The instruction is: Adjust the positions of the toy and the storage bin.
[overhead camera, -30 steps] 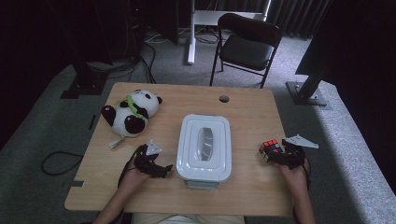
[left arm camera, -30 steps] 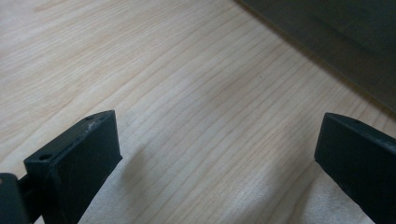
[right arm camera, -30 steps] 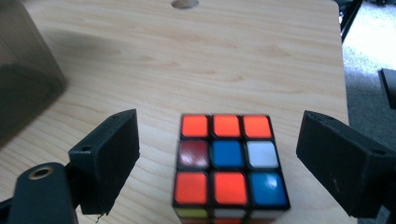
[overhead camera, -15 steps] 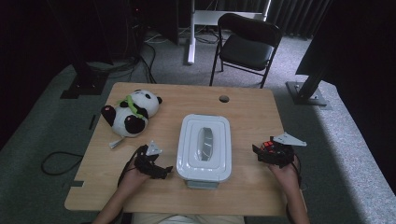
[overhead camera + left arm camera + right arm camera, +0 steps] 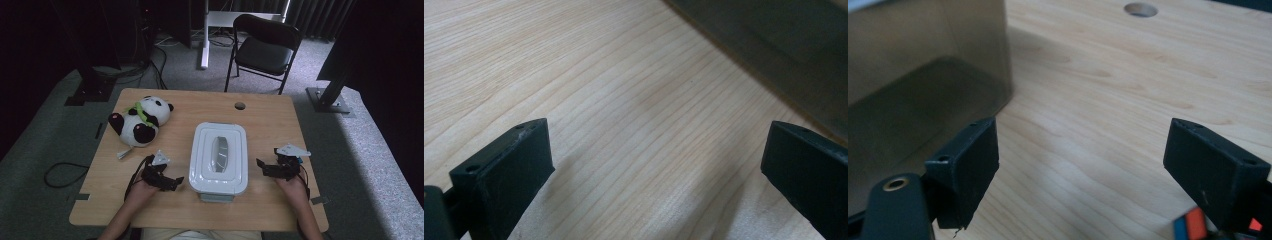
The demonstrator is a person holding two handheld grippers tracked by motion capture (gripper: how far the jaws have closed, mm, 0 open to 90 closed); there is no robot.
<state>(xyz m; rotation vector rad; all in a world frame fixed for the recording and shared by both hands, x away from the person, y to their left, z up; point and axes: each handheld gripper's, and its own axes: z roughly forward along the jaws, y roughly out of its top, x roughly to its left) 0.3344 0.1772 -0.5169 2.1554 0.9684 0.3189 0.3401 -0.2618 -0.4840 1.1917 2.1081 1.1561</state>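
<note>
- Two grippers flank the white lidded box (image 5: 218,159) in the high view: we see the left gripper (image 5: 170,181) just left of the box's near end, and the right gripper (image 5: 262,167) to its right, a little apart from its side.
- Compared with a second ago, we find the right gripper moved left, off the table's (image 5: 270,120) right edge and closer to the box; the left gripper has hardly shifted, and the box and the panda toy (image 5: 140,121) lie where they did.
- We read the jaw states from the gripper views: the left gripper (image 5: 659,165) has its jaws spread wide over bare wood, and the right gripper (image 5: 1083,165) is likewise spread wide and holds nothing.
- Only the right gripper view gives us the box's translucent grey wall (image 5: 923,75) close at its left, with the table's round hole (image 5: 1140,9) far off.
- From above, the grippers are small and dark, so we cannot judge the jaw gaps there.
- We cannot make out what is inside the box; its lid is on.
- Cut off at the left gripper view's upper right is a dark band we cannot identify.
</note>
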